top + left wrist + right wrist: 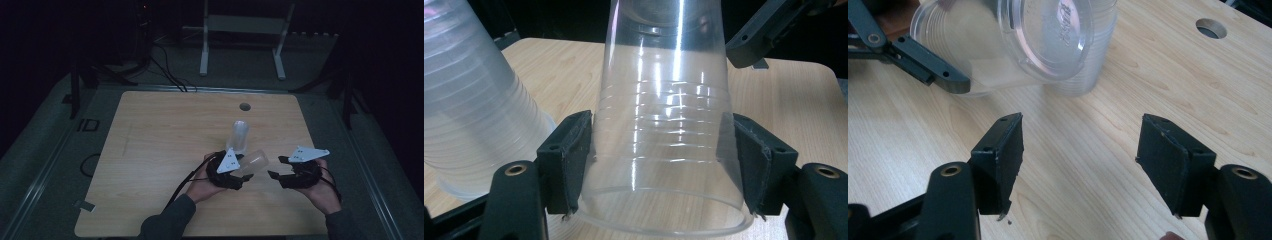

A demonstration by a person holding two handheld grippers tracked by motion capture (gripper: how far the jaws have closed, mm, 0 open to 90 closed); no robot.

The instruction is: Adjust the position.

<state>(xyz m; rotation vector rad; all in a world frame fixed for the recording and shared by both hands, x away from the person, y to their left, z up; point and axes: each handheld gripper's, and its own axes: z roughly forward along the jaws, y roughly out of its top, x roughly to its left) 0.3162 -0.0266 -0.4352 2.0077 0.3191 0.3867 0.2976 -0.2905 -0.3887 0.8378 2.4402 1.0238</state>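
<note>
Left gripper holds one clear cup; right gripper idle.
Stack of cups (240,136) stands upright right of worktop (150,150) centre. Left gripper (239,172), toward the near edge, jaws pressed on both sides of a tilted clear cup (664,125), just beside the stack. Right gripper (1080,165) nearby, jaws wide, holding nothing.

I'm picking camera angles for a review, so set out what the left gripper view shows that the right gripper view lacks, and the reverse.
Left gripper view alone: its jaws pressed on both sides of the clear cup, gripping near the rim, with ridged walls seen side-on.

Right gripper view alone: the right gripper open over bare wood, the cup's base facing the camera, and a round hole in the table.

Shared: the held cup, the stack of cups beside it, the wooden tabletop.
</note>
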